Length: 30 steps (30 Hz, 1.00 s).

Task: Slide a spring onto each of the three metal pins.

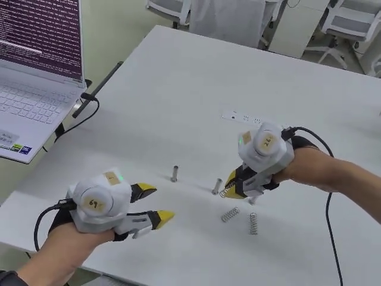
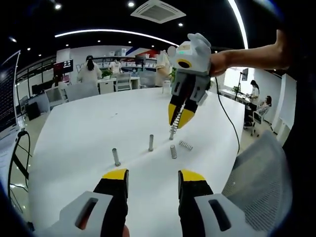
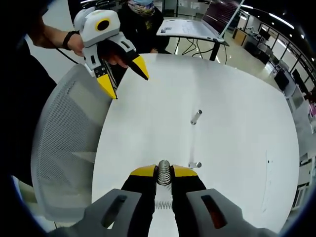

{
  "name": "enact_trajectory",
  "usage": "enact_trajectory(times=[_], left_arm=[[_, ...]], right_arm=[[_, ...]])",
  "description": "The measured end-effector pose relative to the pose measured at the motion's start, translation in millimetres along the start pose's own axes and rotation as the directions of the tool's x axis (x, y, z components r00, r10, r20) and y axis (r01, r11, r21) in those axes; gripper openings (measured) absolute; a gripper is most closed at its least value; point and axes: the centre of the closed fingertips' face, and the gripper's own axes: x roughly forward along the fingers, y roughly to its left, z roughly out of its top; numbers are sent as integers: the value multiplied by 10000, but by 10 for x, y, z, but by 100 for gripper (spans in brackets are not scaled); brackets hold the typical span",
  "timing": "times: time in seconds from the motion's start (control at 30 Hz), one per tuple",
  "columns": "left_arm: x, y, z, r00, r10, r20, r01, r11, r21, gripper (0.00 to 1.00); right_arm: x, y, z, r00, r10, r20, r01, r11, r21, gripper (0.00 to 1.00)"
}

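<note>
The right claw point(image 3: 164, 173) is closed on a spring point(image 3: 164, 167), pinched between its yellow tips at the bottom middle of the right gripper view, with a metal pin point(image 3: 195, 164) just to its right and a second pin point(image 3: 196, 117) higher up on the white desk point(image 3: 237, 123). In the head view two loose springs point(image 1: 230, 214) lie right of centre, just below that claw. The left claw point(image 1: 156, 204), at lower left, gapes wide open with nothing in it
</note>
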Motion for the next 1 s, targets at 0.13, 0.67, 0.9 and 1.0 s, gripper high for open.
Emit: enact_trajectory(times=[0.13,0.67,0.9,1.0], left_arm=[[-63,57,-63,9997,212,-83,-213,9997,-111,37],[-233,220,-199,9963,836,-215,-846,9951,-518,45],[-246,206,-263,9957,851,-363,-872,9944,-591,47],[-250,193,-269,9956,855,-387,-876,9946,-565,48]], right_arm=[[34,-59,60,10000,-5,-8,5,10000,-51,8],[176,-280,338,9999,81,-104,-85,9991,-425,8],[237,-421,436,9998,89,-162,-97,9987,-502,8],[258,-454,494,9999,130,-84,-134,9986,-511,8]])
